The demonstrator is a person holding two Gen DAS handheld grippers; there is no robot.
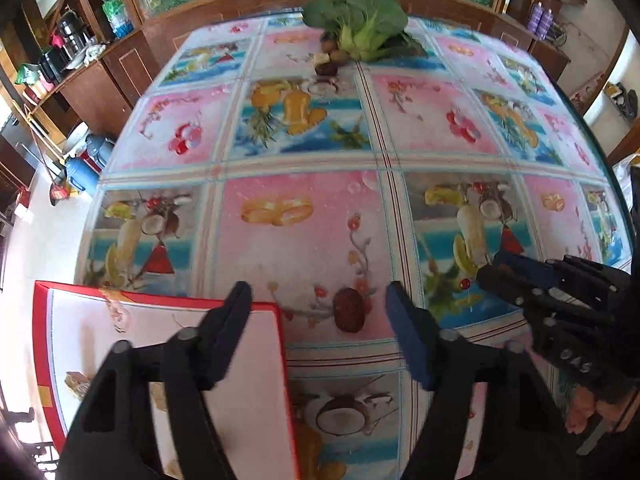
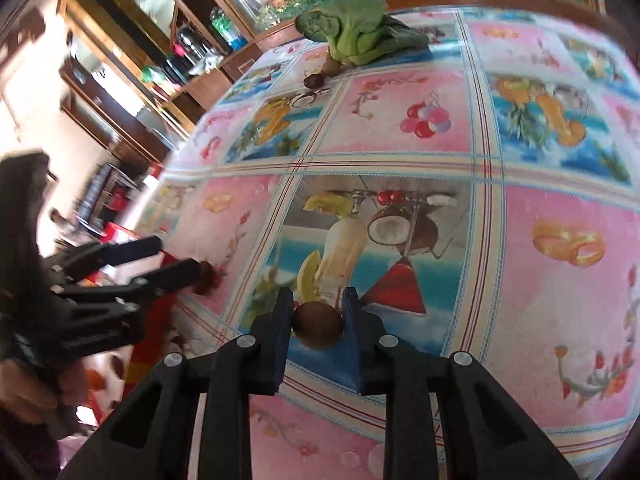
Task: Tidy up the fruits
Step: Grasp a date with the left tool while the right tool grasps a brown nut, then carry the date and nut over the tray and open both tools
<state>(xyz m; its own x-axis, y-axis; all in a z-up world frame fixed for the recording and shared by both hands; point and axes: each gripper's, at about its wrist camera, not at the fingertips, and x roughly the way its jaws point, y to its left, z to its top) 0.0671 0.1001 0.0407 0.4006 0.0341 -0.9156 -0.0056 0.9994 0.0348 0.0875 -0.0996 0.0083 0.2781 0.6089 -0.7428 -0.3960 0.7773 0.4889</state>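
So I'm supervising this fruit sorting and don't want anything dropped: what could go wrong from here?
The right gripper pinches a small round brown fruit only at its fingertips; it could squirt out. The left gripper is open around a dark red fruit close to the red-rimmed box, so it may knock the box wall.

Table's got this loud fruit-print tablecloth (image 1: 320,216) on it. A leafy green vegetable (image 1: 360,20) sits at the far edge, wooden shelving (image 1: 80,76) with bottles off left.
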